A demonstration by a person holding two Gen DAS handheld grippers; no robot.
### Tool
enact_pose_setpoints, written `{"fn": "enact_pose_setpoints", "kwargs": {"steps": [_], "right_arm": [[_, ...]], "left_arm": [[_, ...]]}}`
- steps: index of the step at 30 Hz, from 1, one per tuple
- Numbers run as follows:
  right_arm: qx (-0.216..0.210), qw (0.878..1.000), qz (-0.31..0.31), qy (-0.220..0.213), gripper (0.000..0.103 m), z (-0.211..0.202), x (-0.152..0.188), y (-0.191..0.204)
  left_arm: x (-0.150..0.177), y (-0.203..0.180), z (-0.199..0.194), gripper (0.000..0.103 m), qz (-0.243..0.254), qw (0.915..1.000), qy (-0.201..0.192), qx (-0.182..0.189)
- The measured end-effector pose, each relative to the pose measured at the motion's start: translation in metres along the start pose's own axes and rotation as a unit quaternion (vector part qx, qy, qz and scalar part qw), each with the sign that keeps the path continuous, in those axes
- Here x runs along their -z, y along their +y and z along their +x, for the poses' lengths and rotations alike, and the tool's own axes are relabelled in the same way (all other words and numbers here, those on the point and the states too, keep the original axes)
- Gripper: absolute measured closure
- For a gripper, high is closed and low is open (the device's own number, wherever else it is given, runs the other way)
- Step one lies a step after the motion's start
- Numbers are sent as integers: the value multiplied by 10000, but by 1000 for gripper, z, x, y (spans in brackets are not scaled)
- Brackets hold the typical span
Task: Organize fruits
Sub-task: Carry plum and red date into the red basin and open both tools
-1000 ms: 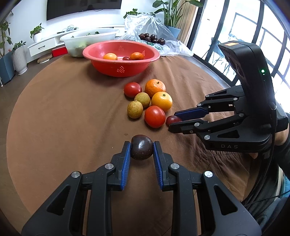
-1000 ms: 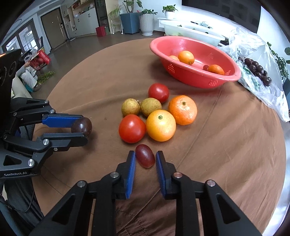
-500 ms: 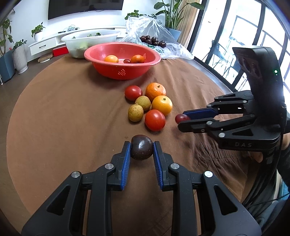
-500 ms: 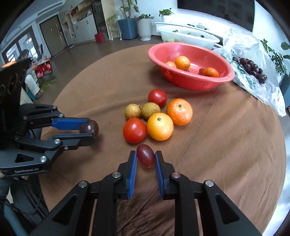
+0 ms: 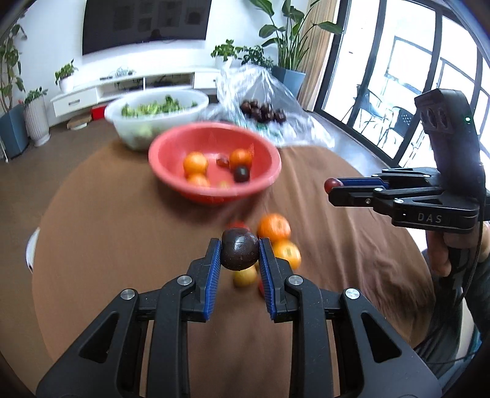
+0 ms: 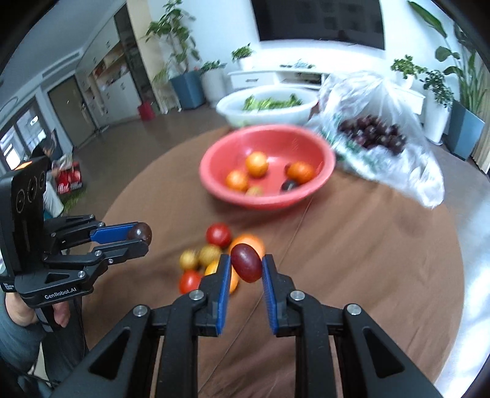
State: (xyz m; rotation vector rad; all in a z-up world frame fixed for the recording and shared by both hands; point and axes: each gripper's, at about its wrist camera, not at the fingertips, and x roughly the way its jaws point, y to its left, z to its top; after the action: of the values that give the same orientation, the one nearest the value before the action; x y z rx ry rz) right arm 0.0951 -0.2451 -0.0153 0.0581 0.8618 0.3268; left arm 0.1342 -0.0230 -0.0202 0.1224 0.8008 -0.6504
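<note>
Both grippers carry fruit above the table toward the red bowl [image 5: 214, 171]: left gripper [image 5: 239, 255] pinching a dark plum [image 5: 239, 252], right gripper [image 6: 245, 269] a red grape [image 6: 246, 262]. Next, release over the bowl.

This is a home living room. A large dark television [image 5: 147, 23] hangs on a white wall above a long, low white media cabinet [image 5: 128, 85]. Potted plants [image 5: 284, 33] stand along the wall and beside tall black-framed windows [image 5: 407, 70] that let in daylight. In the right wrist view, a hallway with a door [image 6: 65, 101] and built-in cupboards [image 6: 107, 76] opens off the room. A round table under a brown cloth [image 5: 107, 232] holds 2 household bowls (1 red [image 5: 171, 153] with fruit, 1 white [image 5: 122, 119] with greens) and a plastic bag [image 6: 382, 128] of dark fruit.
</note>
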Motion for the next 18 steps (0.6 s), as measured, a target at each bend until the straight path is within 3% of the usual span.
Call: {"fn": "enact_pose_setpoints", "kwargs": {"steps": [5, 9, 18], "right_arm": [[97, 9994, 17, -336, 81, -1, -39, -5], [180, 9991, -39, -370, 81, 13, -61, -7], [289, 9996, -35, -64, 81, 73, -89, -17]], "left_arm": [[-49, 15, 17, 80, 46, 9998, -135, -123], [-78, 28, 36, 80, 108, 9996, -110, -230], [-102, 50, 95, 80, 257, 9986, 238, -385]]}}
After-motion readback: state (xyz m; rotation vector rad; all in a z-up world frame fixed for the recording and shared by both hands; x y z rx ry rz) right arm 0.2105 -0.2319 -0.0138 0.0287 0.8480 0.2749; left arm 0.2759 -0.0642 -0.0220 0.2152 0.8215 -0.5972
